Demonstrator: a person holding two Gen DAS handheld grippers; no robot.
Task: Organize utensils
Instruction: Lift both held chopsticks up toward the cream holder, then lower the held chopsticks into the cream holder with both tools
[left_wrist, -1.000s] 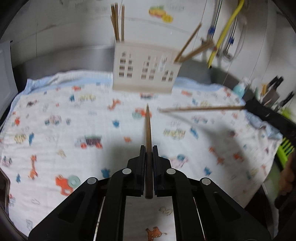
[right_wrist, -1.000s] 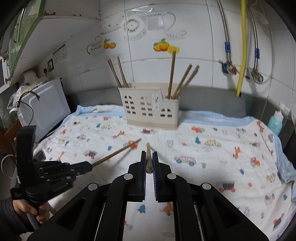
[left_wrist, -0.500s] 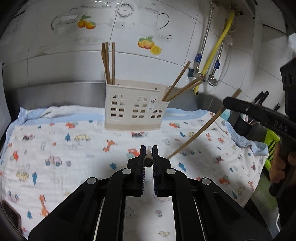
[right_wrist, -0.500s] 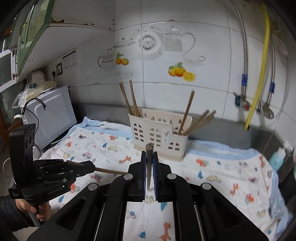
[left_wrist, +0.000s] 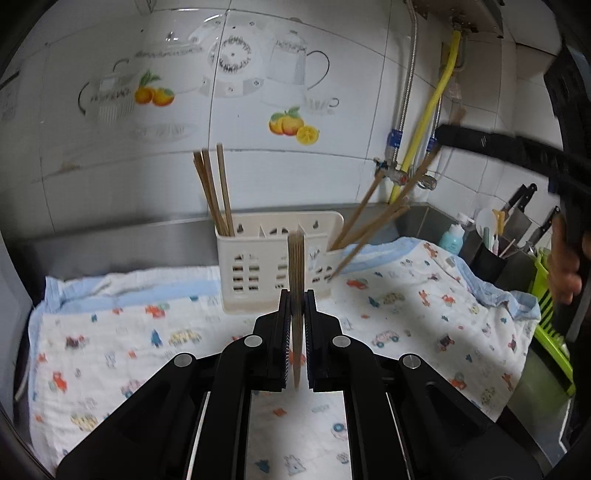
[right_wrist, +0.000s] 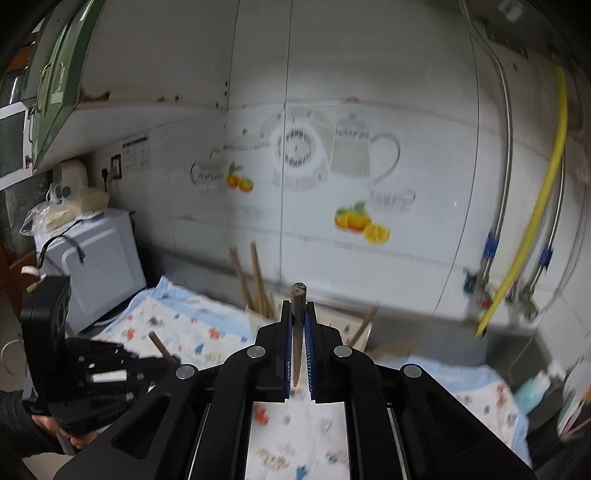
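- Nearest in the left wrist view, the left tool is clamped on a wooden chopstick that stands upright between its pads.
- The right tool likewise pinches its own chopstick.
- Below lies the printed cloth on the tabletop.
- Farther off stands the cream holder, chopsticks in its left and right compartments.

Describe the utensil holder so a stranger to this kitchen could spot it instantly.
Start at the tiled back wall with the orange-fruit decals and drop down to the cartoon-print cloth on the counter. The utensil holder stands at the cloth's far edge: a cream plastic caddy with house-style window cutouts. Nothing else there has wooden chopsticks sticking out of it.
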